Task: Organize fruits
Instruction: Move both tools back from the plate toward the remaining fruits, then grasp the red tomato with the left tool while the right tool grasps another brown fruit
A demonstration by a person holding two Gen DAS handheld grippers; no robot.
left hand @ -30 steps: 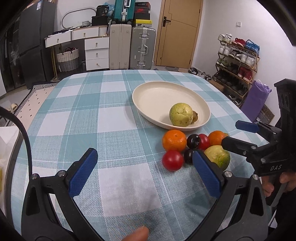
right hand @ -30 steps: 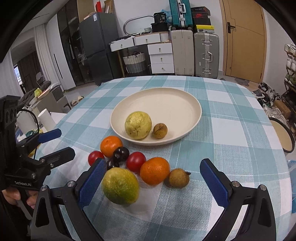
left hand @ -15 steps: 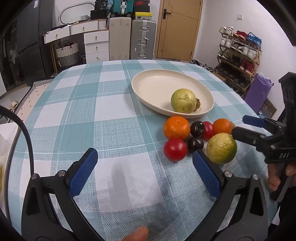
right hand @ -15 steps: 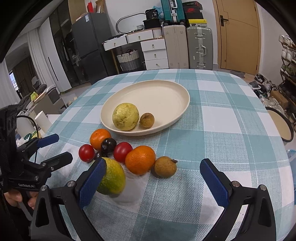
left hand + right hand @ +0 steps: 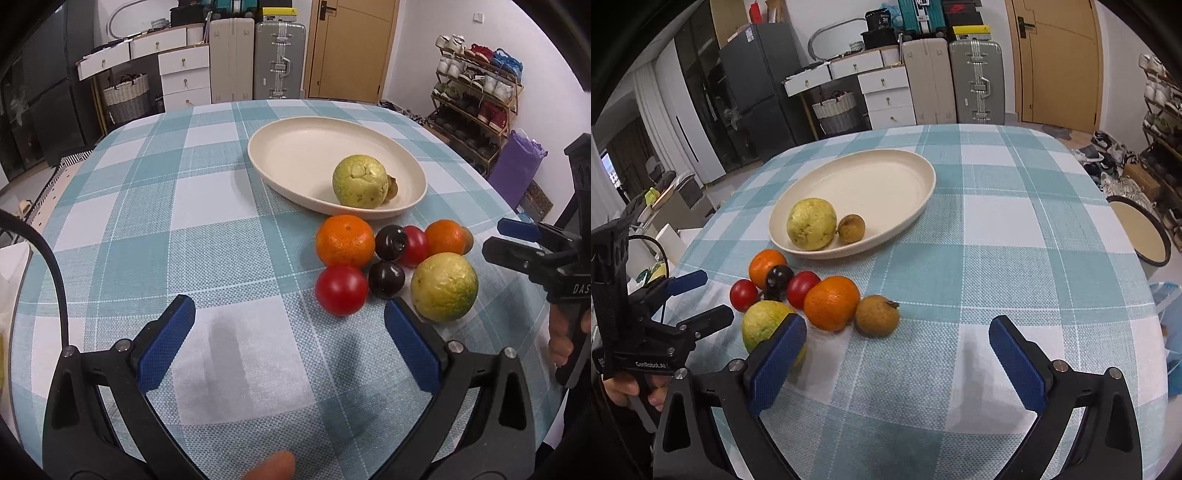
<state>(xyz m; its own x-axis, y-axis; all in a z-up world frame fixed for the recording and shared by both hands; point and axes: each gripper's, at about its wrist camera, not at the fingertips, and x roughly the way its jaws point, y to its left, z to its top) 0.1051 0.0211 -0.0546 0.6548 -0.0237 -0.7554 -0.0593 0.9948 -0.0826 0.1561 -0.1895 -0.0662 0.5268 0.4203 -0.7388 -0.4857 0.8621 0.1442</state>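
A round table (image 5: 155, 229) covered by a teal-and-white checked cloth carries a cream oval plate (image 5: 295, 147) near its middle. Just in front of the plate, a tight cluster of fruit lies on the cloth: two oranges (image 5: 345, 240), two red tomatoes (image 5: 341, 290), two dark plums (image 5: 386, 278), a large yellow-green guava (image 5: 444, 286) and a small brown fruit (image 5: 877, 315) at the cluster's edge.

Opposed low wrist views, shared fruit cluster (image 5: 391, 262)

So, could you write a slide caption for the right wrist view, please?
Open right claw near fruits beside a plate holding a guava and a longan.
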